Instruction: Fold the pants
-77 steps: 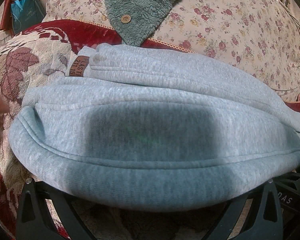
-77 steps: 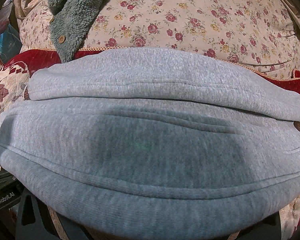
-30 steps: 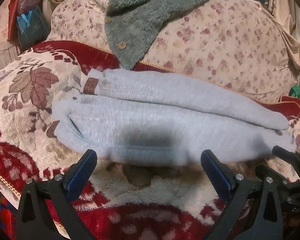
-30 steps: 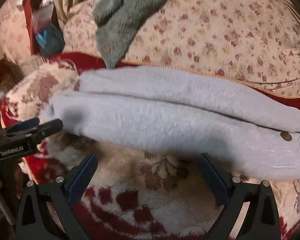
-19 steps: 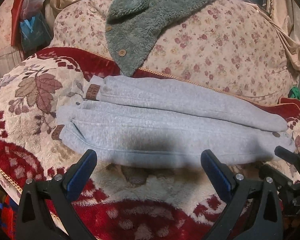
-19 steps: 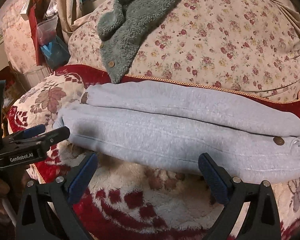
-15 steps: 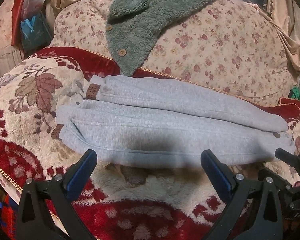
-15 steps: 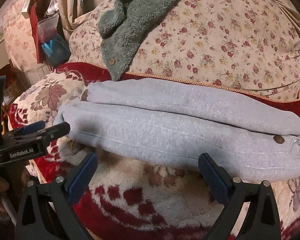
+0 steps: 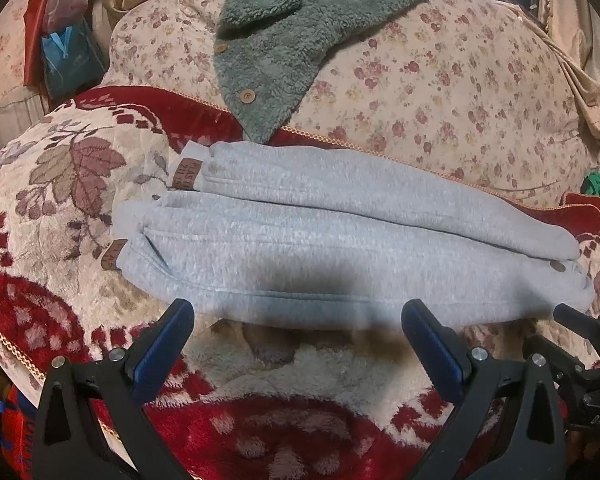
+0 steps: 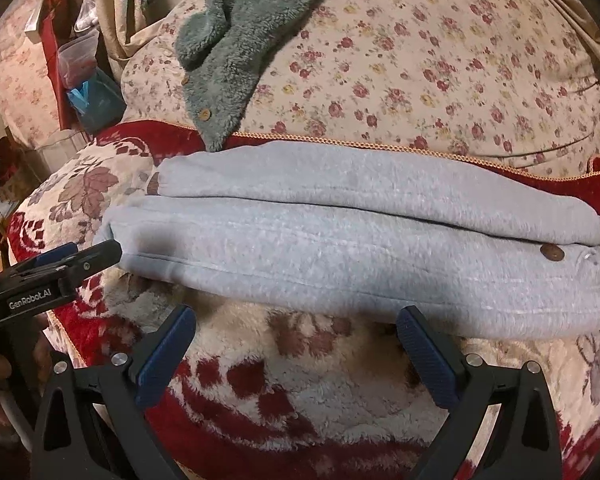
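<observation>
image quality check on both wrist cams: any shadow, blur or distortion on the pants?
Left wrist: a dark shadow falls on the near edge of the grey pants, with soft blur there, while the open left gripper is sharp; heavy fisheye bowing and black corners. Right wrist: pants evenly lit with only a faint shadow at their left end, fabric slightly soft; the open right gripper is crisp, with the same barrel distortion.
</observation>
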{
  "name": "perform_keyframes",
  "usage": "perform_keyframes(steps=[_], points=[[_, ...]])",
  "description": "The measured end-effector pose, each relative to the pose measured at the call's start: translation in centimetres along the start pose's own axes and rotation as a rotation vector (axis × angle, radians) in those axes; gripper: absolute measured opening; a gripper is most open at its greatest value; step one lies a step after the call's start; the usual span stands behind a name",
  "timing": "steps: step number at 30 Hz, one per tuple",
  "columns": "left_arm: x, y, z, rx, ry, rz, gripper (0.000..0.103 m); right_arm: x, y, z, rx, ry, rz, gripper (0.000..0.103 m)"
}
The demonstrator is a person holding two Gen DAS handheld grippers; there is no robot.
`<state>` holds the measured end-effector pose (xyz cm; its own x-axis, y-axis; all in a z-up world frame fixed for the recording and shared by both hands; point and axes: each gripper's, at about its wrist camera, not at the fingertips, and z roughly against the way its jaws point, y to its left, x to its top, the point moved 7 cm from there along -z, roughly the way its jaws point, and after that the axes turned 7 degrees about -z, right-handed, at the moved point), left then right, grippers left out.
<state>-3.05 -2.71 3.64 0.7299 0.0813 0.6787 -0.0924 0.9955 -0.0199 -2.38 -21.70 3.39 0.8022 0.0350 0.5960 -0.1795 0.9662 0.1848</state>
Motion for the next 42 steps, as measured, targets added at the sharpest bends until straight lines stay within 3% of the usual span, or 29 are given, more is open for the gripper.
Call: perform_keyframes(steps=[12, 22, 31, 39, 42], points=[[-1.3, 3.8, -0.8, -0.005, 0.028, 0.067, 0.103, -0.8, -2.4, -1.0, -0.002, 0.055, -0.063, 0.102], [-2.7, 10.8, -2.1, -0.057, 0.058, 0.279, 0.103, -1.6, -7.5, -0.8, -0.012, 0.087, -0.217, 0.102], [-2.4, 12.7, -5.9, -0.086, 0.091, 0.410, 0.103, -0.8, -9.2, -0.1, -0.022, 0.061, -0.241, 0.102], [-2.2, 12.5, -8.3, -0.064, 0.113, 0.401, 0.103, -1.0, -14.0, 0.8, -0.080, 0.045, -0.377, 0.102], [-2.0, 12.5, -8.9, -0.048, 0.115, 0.387, 0.103, -0.9, -16.1, 0.5, -0.029, 0.051, -0.494, 0.103]])
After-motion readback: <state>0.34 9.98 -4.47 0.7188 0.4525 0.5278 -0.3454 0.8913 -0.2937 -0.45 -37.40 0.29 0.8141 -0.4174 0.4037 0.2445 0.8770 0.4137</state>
